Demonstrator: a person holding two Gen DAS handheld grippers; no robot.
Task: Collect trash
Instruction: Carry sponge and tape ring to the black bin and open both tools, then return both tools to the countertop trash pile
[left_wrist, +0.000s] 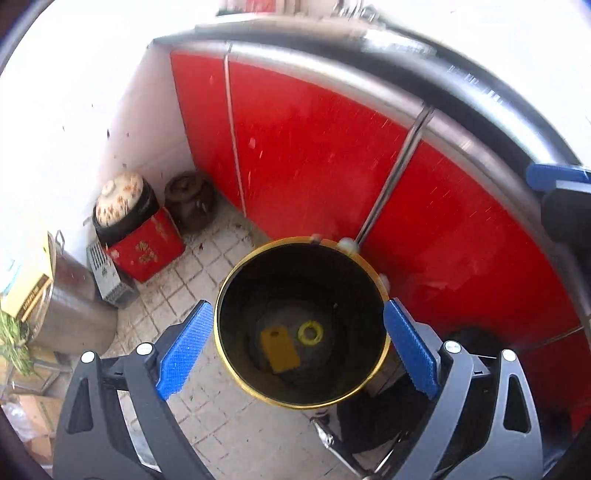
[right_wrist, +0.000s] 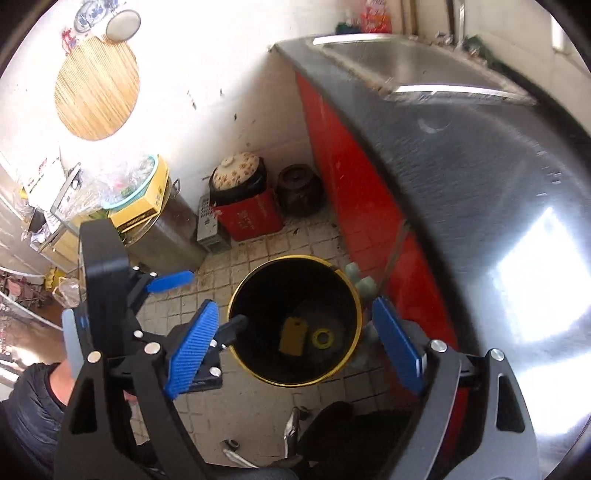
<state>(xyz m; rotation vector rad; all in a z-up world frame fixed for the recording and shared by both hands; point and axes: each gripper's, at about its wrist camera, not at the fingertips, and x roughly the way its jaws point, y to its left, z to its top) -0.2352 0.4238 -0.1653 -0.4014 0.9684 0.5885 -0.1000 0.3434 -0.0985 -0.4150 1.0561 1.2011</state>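
A black trash bin (left_wrist: 295, 273) with a gold rim stands on the tiled floor beside the red cabinet. At its bottom lie a flat yellow card (left_wrist: 279, 350) and a yellow ring (left_wrist: 310, 331). My left gripper (left_wrist: 297, 349) hovers over the bin's mouth, open, with nothing between its blue pads. The right wrist view looks into the same bin (right_wrist: 288, 284), with the card (right_wrist: 293, 336) and ring (right_wrist: 322, 338) inside. My right gripper (right_wrist: 295, 347) is also open and empty above it. The left gripper's blue fingertip (right_wrist: 171, 280) shows at the left, just outside the rim.
Red cabinet doors (left_wrist: 314, 166) under a steel counter (right_wrist: 480, 184) with a sink (right_wrist: 406, 62) close off the right. In the corner are a lidded clay pot (left_wrist: 122, 199) on a red box (left_wrist: 147, 251), a dark jar (left_wrist: 190, 201) and a steel stockpot (left_wrist: 74, 306). Pale lumps (right_wrist: 364, 280) sit against the bin.
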